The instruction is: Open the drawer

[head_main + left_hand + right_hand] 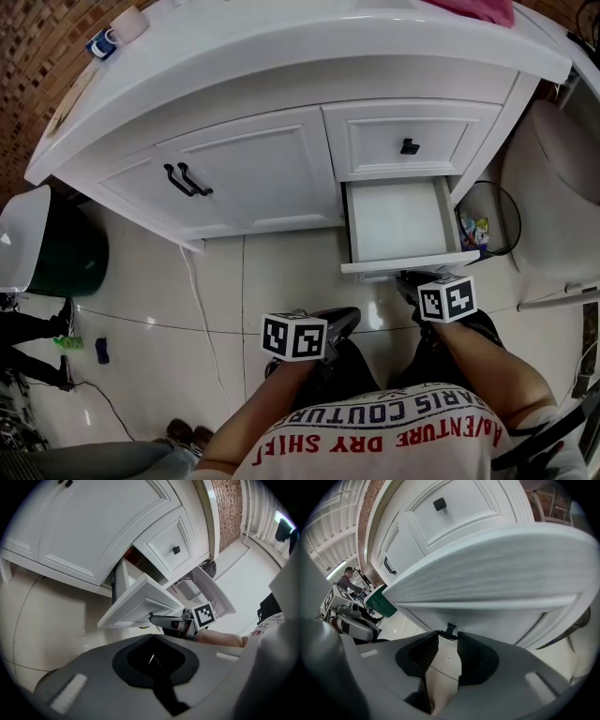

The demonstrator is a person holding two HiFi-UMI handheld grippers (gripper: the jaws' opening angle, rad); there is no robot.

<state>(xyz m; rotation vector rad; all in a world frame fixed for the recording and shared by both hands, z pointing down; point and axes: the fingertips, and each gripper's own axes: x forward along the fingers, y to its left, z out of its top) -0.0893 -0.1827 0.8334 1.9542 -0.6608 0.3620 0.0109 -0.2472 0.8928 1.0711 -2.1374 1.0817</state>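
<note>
The lower drawer [394, 221] of the white vanity stands pulled out, its inside bare. My right gripper [407, 282] is at the drawer's front panel [487, 569], low down, shut on the small black drawer knob [450, 629], which sits at the tips of its jaws. The left gripper view shows the same drawer front [140, 602] with the right gripper [160, 619] under its edge. My left gripper [349, 319] hangs back over the floor tiles near my knees, shut with nothing in it [152, 658]. The upper drawer [410, 141] is closed.
Two cabinet doors with black handles [187, 179] lie left of the drawers. A green bin with a white lid [47, 249] stands at far left, and a wire basket [486, 225] and a white toilet [553, 178] at right. A cable [201, 319] runs across the floor.
</note>
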